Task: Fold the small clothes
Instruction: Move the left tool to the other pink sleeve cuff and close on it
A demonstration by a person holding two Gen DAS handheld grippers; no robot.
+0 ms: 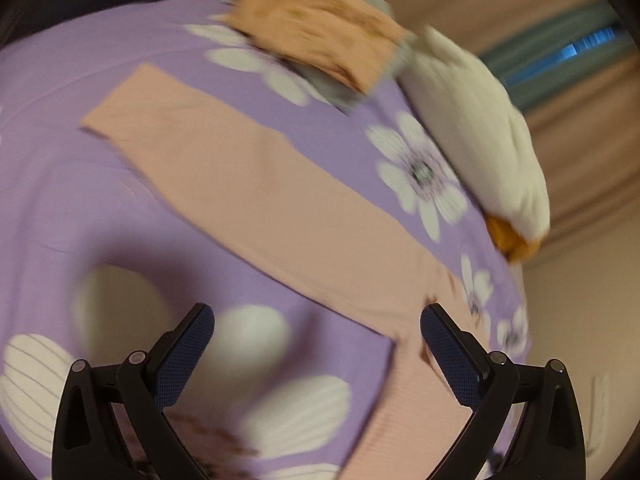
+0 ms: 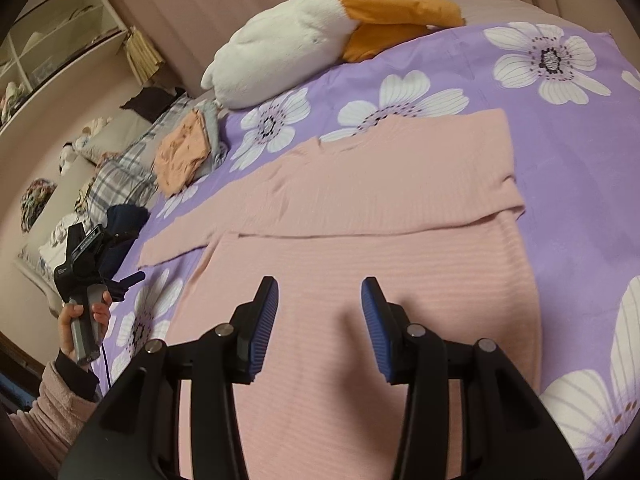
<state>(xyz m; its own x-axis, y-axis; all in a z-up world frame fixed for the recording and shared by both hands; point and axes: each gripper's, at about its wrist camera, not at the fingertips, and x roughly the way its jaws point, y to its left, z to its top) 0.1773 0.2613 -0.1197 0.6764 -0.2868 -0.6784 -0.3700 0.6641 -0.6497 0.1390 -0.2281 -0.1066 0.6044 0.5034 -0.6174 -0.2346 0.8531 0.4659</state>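
Observation:
A pink ribbed sweater point(image 2: 360, 264) lies flat on the purple flowered bedsheet point(image 2: 580, 168). Its right sleeve is folded across the chest, and its left sleeve point(image 1: 224, 168) stretches out straight over the sheet. My right gripper point(image 2: 320, 292) is open and empty, just above the sweater's body. My left gripper point(image 1: 316, 320) is open and empty, hovering beside the sweater's side where the left sleeve starts. It also shows in the right wrist view point(image 2: 86, 256), held in a hand at the left.
A white plush duck point(image 2: 304, 36) with orange feet lies at the head of the bed. A folded orange garment point(image 2: 182, 156) sits on a grey stack near it. Plaid bedding point(image 2: 120, 176) and shelves point(image 2: 52, 44) are at the left.

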